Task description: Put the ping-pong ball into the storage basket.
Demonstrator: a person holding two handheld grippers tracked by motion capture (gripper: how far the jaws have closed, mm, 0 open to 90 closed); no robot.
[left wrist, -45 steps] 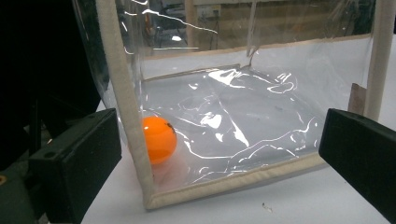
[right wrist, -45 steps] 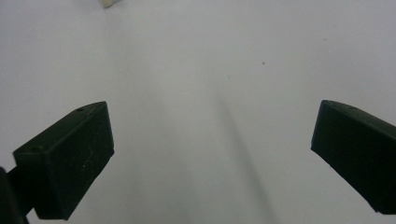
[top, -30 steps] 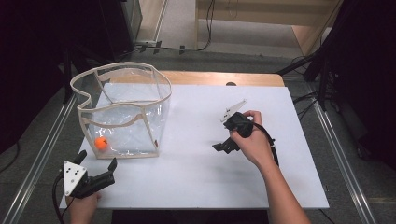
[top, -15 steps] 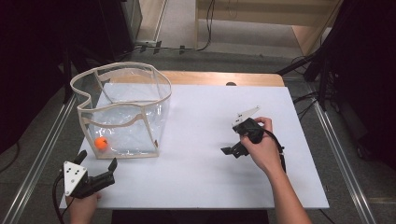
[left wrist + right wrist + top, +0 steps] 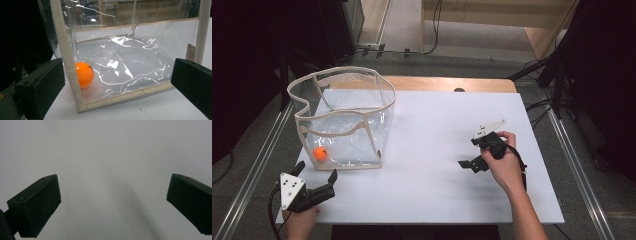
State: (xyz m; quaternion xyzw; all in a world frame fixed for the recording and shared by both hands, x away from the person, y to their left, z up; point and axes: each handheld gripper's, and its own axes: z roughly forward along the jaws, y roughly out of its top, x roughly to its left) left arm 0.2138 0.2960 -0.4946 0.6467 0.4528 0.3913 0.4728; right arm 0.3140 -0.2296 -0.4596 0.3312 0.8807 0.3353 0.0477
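Observation:
A clear plastic bag with beige trim stands open-topped at the table's left. An orange ball lies inside it at the near left corner. My left gripper sits near the table's front left corner, just in front of the bag, open and holding nothing. In the left gripper view the ball shows through the bag's wall, behind the beige corner seam, with the jaws spread wide on either side. My right gripper is at the table's right, open and tilted down over bare white table.
The white table top has a wooden strip along its far edge. Metal rails run along both sides of the table. Cables and dark equipment lie on the floor beyond.
My right gripper has moved to the right and a little nearer the front edge, still open. The left gripper, bag and ball have not moved.

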